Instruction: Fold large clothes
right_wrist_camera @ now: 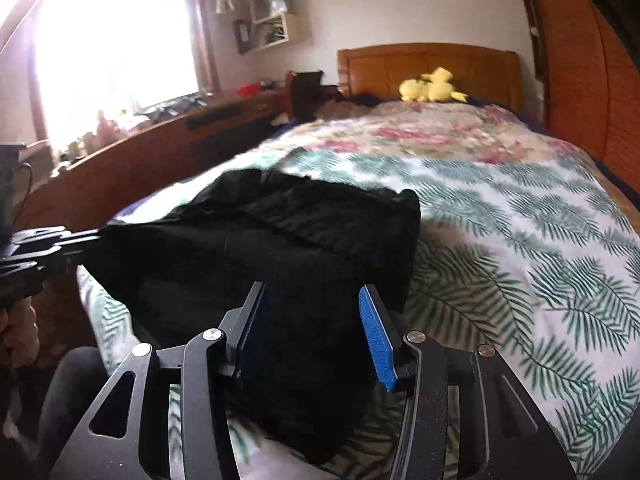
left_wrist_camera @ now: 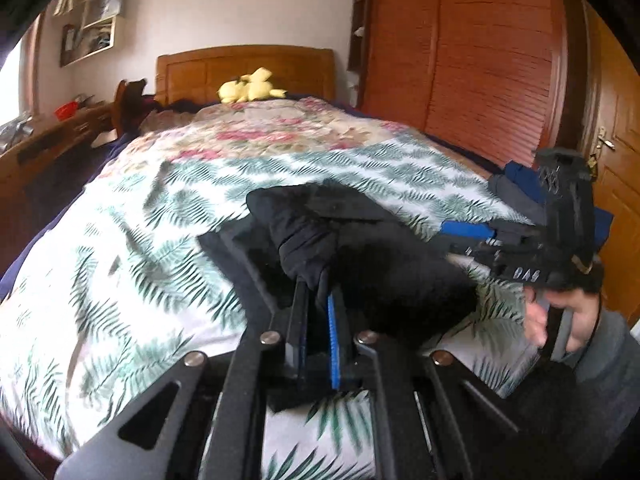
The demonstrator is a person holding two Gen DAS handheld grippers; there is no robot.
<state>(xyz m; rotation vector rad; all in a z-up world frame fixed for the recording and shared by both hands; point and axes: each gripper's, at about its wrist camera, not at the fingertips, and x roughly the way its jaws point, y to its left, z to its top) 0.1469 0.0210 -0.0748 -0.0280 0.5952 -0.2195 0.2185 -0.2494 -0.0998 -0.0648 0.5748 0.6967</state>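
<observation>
Left gripper (left_wrist_camera: 318, 296), low in the middle of its frame: jaws pinched tight on a bunch of black garment (left_wrist_camera: 360, 248). Right gripper (right_wrist_camera: 312, 320), low middle of its own frame: jaws partly open, black cloth between, pads not pressing. Garment spread over the leafy bedspread (right_wrist_camera: 520, 232), middle of frame. Far behind, upper right: yellow plush toy (right_wrist_camera: 432, 88) by the wooden headboard (right_wrist_camera: 400, 60).
</observation>
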